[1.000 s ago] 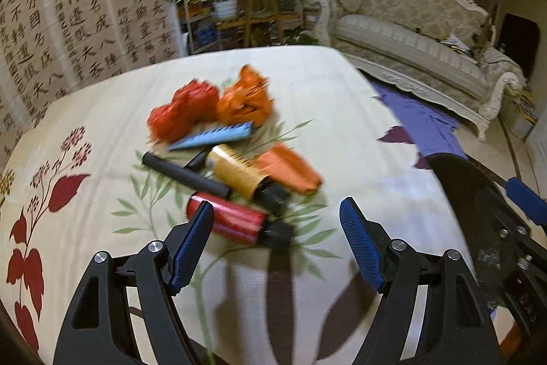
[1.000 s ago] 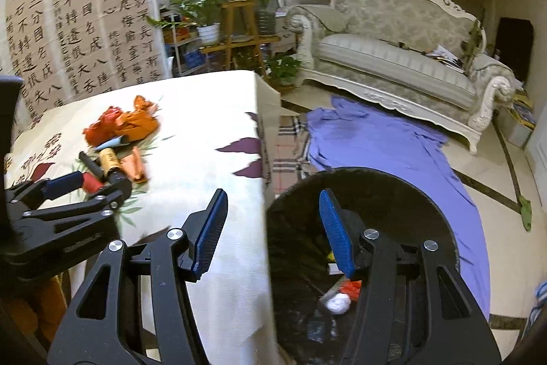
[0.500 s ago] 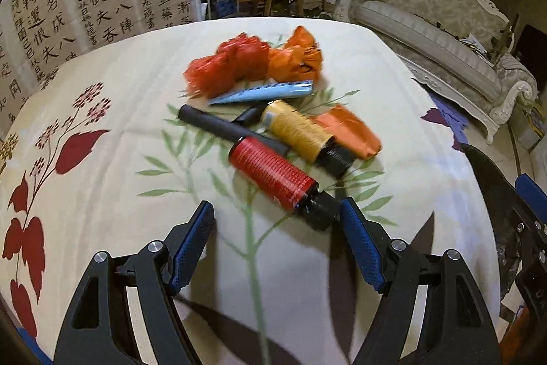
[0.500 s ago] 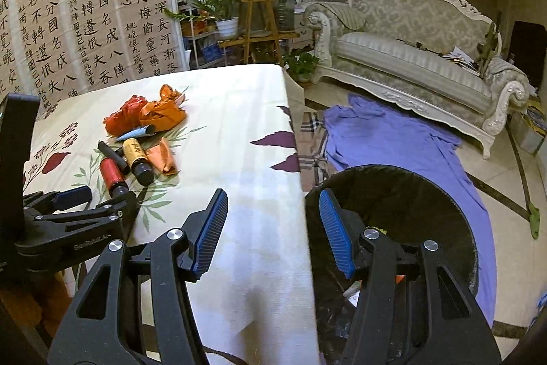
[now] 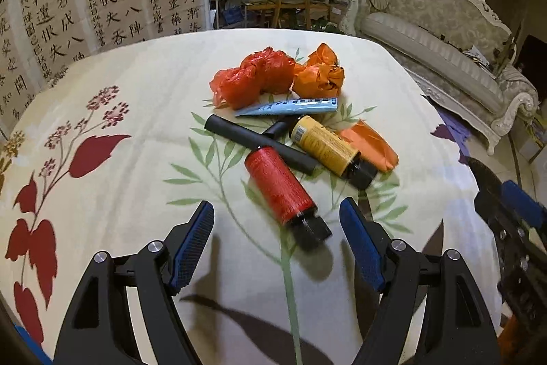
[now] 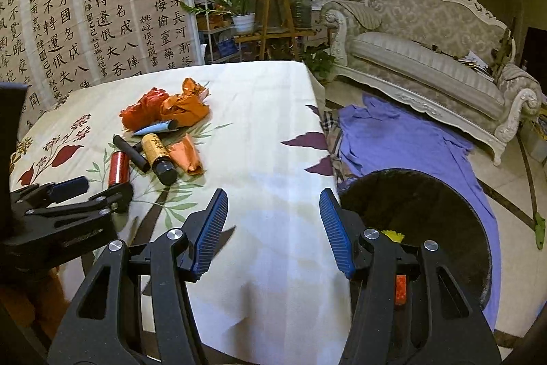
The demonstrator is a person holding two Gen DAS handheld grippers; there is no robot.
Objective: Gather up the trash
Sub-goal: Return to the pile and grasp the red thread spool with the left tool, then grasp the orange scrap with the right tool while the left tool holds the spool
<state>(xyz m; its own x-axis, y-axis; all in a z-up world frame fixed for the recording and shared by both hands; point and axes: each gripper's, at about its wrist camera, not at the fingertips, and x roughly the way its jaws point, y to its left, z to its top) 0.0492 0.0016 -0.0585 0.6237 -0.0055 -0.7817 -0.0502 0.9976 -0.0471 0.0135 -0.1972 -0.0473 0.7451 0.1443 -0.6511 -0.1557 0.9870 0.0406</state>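
Observation:
A heap of trash lies on the flowered tablecloth (image 5: 102, 194): a red bottle (image 5: 278, 183) with a black cap, a yellow bottle (image 5: 324, 147), a black tube (image 5: 259, 144), a blue tube (image 5: 290, 106), a flat orange wrapper (image 5: 371, 144), a crumpled red bag (image 5: 254, 77) and a crumpled orange bag (image 5: 319, 74). My left gripper (image 5: 277, 240) stands open just before the red bottle's cap, empty. My right gripper (image 6: 273, 228) is open and empty over the table's right edge, beside the black bin (image 6: 427, 218). The heap also shows in the right wrist view, with its red bottle (image 6: 119, 167) next to the left gripper (image 6: 92, 190).
The black bin stands on the floor off the table's right edge, with a few scraps inside. A purple cloth (image 6: 403, 139) lies on the floor beyond it. A white sofa (image 6: 427, 57), plant stands (image 6: 273, 12) and calligraphy panels (image 6: 102, 5) ring the table.
Both grippers have swung left, away from the bin. The left one now faces the trash heap, with the red bottle close between its fingers; the right one has moved from above the bin to the table edge.

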